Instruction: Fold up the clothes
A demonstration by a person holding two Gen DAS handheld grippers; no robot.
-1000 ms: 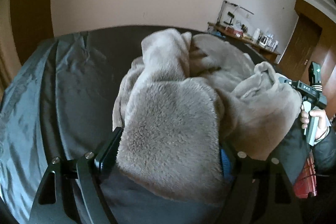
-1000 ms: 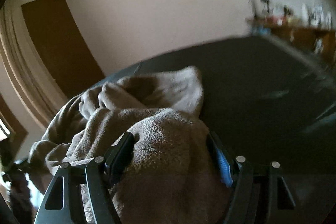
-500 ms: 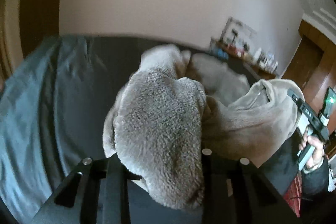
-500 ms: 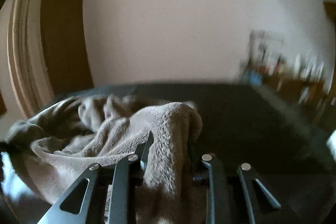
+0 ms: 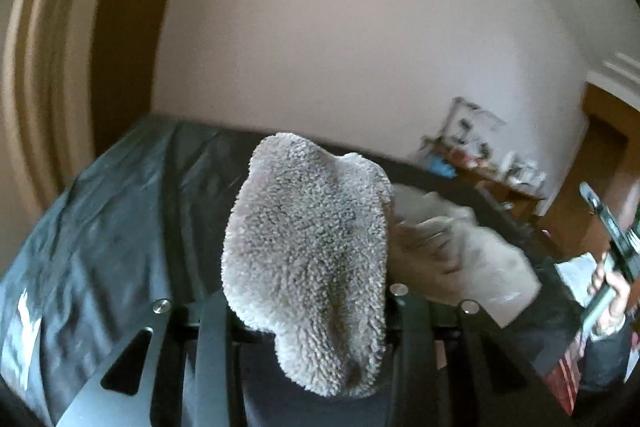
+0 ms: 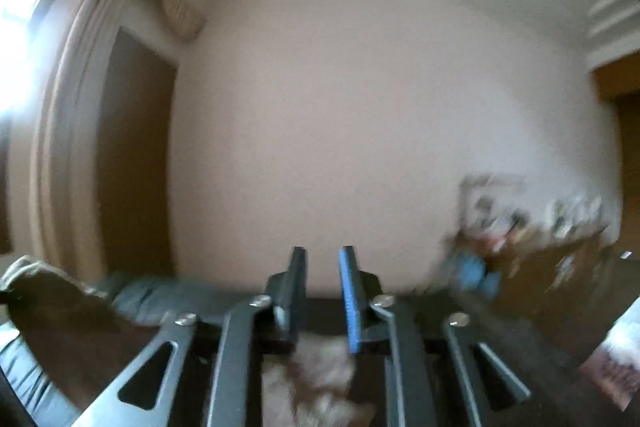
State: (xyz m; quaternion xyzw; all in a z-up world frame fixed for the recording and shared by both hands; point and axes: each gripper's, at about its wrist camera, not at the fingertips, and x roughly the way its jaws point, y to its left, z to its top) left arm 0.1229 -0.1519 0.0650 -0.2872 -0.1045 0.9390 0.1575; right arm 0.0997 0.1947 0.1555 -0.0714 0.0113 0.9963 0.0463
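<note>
Lifting the fleece garment (image 5: 308,259) off the dark bed (image 5: 120,227), we hold a thick fold of it in the left gripper (image 5: 308,311), whose jaws press the pile from both sides though they are easing apart a little, so the hold needs watching. The right gripper (image 6: 322,291) has its jaws opening, a narrow gap between the blue pads with bare wall showing through; blurred fleece lies low at their base, and we judge it is not pinched. To do this step well, we should take a second edge with the right gripper, then draw both hands apart until the cloth hangs flat before we lay it down. The rest of the garment trails on the bed toward the right hand (image 5: 612,291). A cluttered wooden shelf (image 5: 492,167) stands by the far wall, well apart and no hindrance.
</note>
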